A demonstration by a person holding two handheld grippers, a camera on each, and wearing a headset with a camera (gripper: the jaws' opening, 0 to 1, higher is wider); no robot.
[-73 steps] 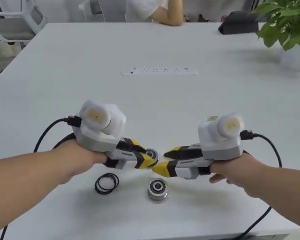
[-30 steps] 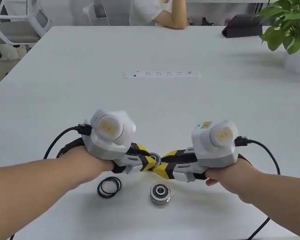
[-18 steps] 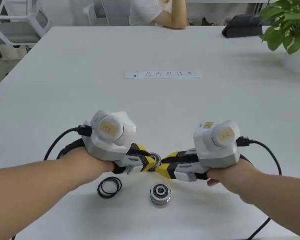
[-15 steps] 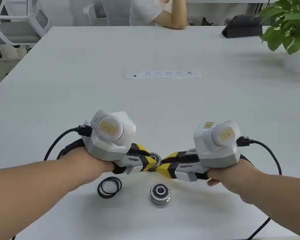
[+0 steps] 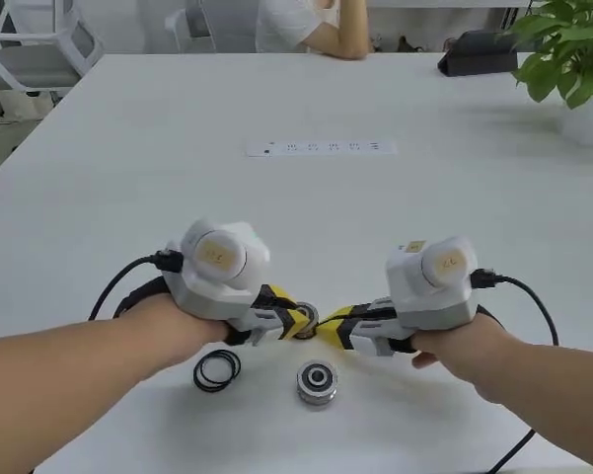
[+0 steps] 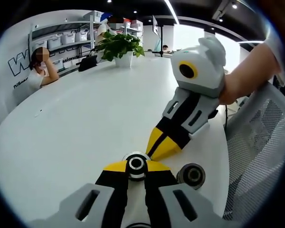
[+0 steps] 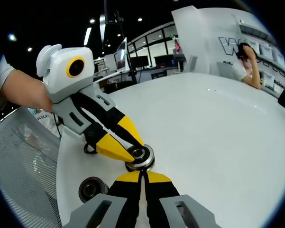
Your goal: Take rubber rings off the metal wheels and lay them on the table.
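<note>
Both moved together | left hand-held gripper (image 5: pixel 294 322) clamps wheel (image 6: pixel 136 164) | right hand-held gripper (image 7: pixel 142 175) closed against it

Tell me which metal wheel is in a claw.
The wheel clamped in the left claw, with the right claw at its rim. The other wheel lies free on the table beside the black rings.

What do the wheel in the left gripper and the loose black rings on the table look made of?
The wheel looks like metal: bright, shiny silver rim and a bearing-like centre. The black rings are probably rubber: thin, matte, lying in slack overlapping loops, though too small to be sure.
</note>
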